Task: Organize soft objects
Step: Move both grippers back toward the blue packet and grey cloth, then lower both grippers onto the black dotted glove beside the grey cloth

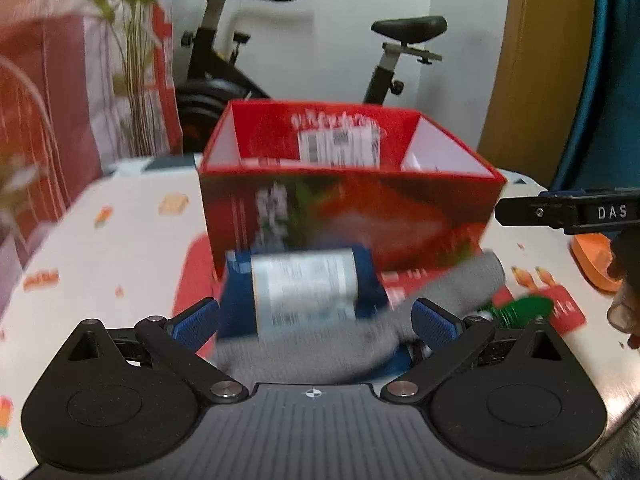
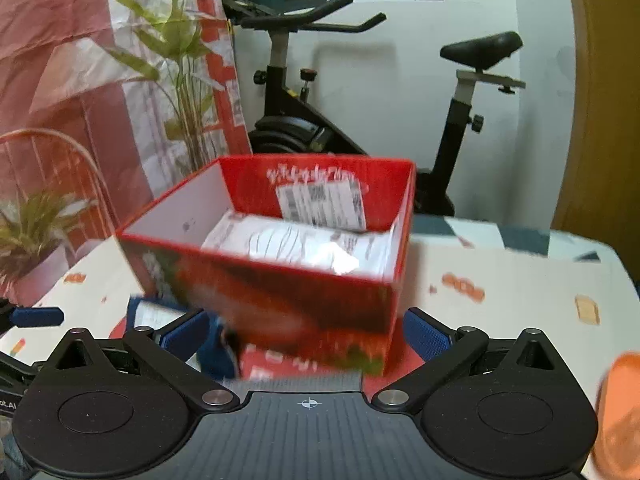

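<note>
A red open-top box point(image 1: 352, 208) stands on the table, with white paper inside point(image 2: 316, 246). In front of it lies a blue packet with a white label point(image 1: 304, 292) resting on a grey sock point(image 1: 456, 284). My left gripper point(image 1: 316, 320) is open, its blue pads on either side of the packet and sock, not touching. My right gripper point(image 2: 306, 336) is open, just in front of the box's near wall point(image 2: 288, 308); the blue packet point(image 2: 160, 316) shows at its left. The right gripper's finger also shows in the left wrist view point(image 1: 568, 212).
The table has a white patterned cloth point(image 1: 120, 260). A red mat point(image 1: 560, 308) lies under the box. An orange object point(image 1: 596, 256) sits at the right. An exercise bike point(image 2: 304, 120), plants point(image 2: 176, 64) and a red-white curtain stand behind the table.
</note>
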Demonstrator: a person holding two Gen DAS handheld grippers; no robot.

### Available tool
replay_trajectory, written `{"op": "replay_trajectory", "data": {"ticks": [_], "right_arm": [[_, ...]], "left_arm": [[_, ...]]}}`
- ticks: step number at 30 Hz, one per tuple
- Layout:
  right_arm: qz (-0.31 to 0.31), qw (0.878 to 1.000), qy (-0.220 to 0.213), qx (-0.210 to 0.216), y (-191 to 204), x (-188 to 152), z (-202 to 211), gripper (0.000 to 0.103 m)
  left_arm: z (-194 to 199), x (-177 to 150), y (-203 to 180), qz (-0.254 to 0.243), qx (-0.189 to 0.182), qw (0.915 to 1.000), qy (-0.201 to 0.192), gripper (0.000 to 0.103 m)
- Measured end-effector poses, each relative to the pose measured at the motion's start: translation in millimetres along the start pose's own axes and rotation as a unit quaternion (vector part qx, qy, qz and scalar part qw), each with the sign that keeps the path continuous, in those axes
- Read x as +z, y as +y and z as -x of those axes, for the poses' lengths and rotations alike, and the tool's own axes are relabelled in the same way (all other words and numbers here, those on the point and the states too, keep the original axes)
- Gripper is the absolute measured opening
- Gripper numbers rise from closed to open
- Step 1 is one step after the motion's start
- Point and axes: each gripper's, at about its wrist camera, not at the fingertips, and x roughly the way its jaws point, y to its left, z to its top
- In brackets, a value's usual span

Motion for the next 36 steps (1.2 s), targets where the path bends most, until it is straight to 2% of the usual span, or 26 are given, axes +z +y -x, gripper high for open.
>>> {"op": "replay_trajectory", "data": {"ticks": [7,11,16,20,24,25,30,34,36], "right_arm": [[-0.003,1.000,0.005,0.015,14.6,-51.8,17.0,0.100],[0.009,1.000,0.016,0.014,29.8,-78.3,19.1,0.098],[0.007,1.000,0.016,0.005,43.1,-108.1,26.1,0.097],[0.012,1.000,0.025,0.004,51.4,-129.0,30.7,0.093],[0.016,1.000,0.024,-0.003,51.9,-134.6,33.3,0.090],[0.012,1.000,0.022,-0.004,50.9,-134.7,33.8,0.089],[0.002,1.000,0.019,-0.006,46.1,-134.1,30.9,0.081],[0.002,1.000,0.011,0.005,45.1,-137.1,30.4,0.070],[-0.002,1.000,0.011,0.009,44.1,-137.8,29.3,0.068]], "left_arm": [[13.3,-28.4,7.9,0.043,-0.017,0.9989,0.012,0.101],[13.6,-43.5,2.8,0.038,-0.020,0.9988,0.025,0.100],[12.1,-58.0,3.8,0.064,-0.038,0.9962,0.047,0.092],[16.6,-59.8,-3.7,0.050,-0.058,0.9962,0.041,0.091],[15.3,-62.7,-16.8,0.021,-0.079,0.9957,0.043,0.091],[13.4,-63.9,-18.9,0.016,-0.081,0.9955,0.046,0.089],[2.0,-71.7,-16.9,0.026,-0.096,0.9923,0.073,0.063],[-2.5,-74.3,-17.1,0.027,-0.101,0.9913,0.081,0.059],[-4.2,-74.4,-18.2,0.023,-0.101,0.9911,0.084,0.059]]}}
